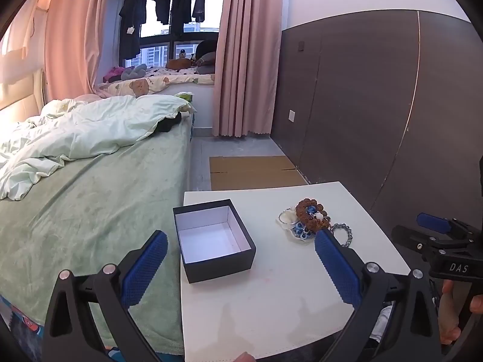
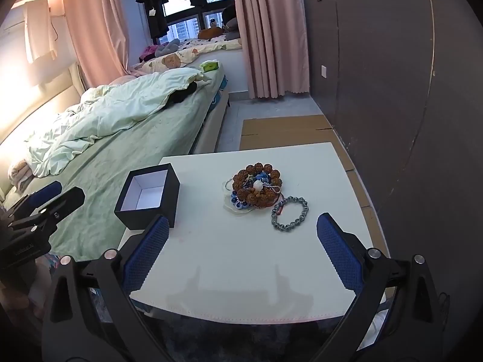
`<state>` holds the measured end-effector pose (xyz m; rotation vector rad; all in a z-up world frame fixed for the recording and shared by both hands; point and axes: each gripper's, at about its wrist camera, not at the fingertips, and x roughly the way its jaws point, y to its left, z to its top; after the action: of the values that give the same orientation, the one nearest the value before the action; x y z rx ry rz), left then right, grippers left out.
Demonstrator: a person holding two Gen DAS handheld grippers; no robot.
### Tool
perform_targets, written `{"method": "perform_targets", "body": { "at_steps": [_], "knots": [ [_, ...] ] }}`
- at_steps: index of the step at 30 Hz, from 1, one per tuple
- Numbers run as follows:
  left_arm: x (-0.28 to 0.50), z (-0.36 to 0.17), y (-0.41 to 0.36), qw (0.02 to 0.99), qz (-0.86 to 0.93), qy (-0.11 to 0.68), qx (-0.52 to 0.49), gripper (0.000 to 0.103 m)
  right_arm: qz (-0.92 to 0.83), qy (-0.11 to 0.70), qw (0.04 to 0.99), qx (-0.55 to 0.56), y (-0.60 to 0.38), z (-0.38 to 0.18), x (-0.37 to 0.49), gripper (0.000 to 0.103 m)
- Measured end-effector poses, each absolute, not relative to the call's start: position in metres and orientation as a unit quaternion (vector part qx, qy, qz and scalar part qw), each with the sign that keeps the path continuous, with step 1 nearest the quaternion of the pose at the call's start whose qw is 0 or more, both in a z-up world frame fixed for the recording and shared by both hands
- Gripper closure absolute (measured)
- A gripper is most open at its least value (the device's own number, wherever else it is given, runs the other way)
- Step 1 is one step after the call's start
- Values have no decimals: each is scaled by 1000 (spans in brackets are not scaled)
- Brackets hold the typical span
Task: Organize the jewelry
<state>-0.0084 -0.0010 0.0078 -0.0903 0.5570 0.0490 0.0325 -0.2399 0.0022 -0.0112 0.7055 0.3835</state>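
An open black box with a white inside [image 1: 212,238] [image 2: 148,196] stands at the left of a small white table [image 1: 271,301] [image 2: 241,256]. A pile of jewelry [image 1: 308,218] [image 2: 256,188] lies on the table's right part: a brown bead bracelet on top, blue and white pieces under it. A grey bead bracelet [image 2: 289,212] [image 1: 344,233] lies beside the pile. My left gripper [image 1: 241,267] is open and empty, above the table's near part behind the box. My right gripper [image 2: 243,252] is open and empty, short of the pile. Each gripper also shows at the edge of the other's view.
A bed with a green sheet and crumpled duvet [image 1: 75,157] [image 2: 114,120] runs along the table's left side. Flat cardboard [image 1: 250,172] [image 2: 289,129] lies on the floor beyond the table. A dark panelled wall [image 1: 377,105] stands at the right.
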Motion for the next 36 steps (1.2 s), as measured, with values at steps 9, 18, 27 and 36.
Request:
{"method": "perform_targets", "body": {
  "at_steps": [9,18,27,36],
  "knots": [
    [-4,4,0,959,24,278,-45,8,189,339,922,1,-244,7,34,5],
    [0,0,-3,960,24,276,-43,8,186,325,927,-2,-241,9,34,5],
    [2,-1,-2,959,24,279,-45,8,181,325,928,-12,-234,10,37,5],
    [6,-1,-3,959,23,277,-46,8,181,326,928,-11,-232,8,39,5]
  ]
}}
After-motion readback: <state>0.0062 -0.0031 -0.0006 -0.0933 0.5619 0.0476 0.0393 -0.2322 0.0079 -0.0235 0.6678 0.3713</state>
